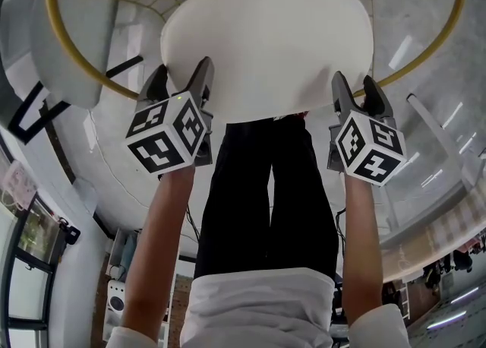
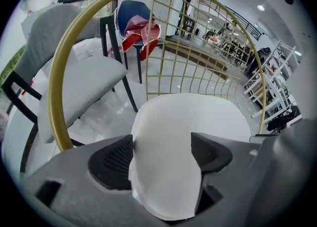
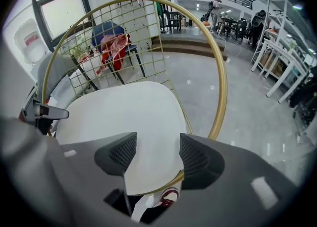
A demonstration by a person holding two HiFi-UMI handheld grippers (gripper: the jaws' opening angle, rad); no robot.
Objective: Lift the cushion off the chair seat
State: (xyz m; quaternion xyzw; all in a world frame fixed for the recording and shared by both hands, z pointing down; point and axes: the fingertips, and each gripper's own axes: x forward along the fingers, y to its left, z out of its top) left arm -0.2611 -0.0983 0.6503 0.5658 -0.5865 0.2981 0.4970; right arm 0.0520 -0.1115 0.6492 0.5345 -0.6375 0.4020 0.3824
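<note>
A white oval cushion point(image 1: 266, 42) lies on the seat of a chair with a round gold frame point(image 1: 61, 42) and a gold wire back. In the head view my left gripper point(image 1: 182, 73) is at the cushion's near left edge and my right gripper point(image 1: 355, 87) at its near right edge, both pointing steeply down. In the left gripper view the cushion point(image 2: 198, 117) runs between the wide-apart jaws of the left gripper point(image 2: 161, 154). The right gripper point(image 3: 151, 154) also straddles the cushion's point(image 3: 124, 117) edge, with the gold rim point(image 3: 220, 72) just beyond. Neither pair of pads visibly presses on it.
A grey chair point(image 2: 84, 77) stands close on the left. Behind it is a blue chair with a red cloth point(image 2: 141, 30). My legs in black trousers point(image 1: 266, 187) stand against the seat's front. White racks point(image 3: 282, 57) line the glossy floor at the right.
</note>
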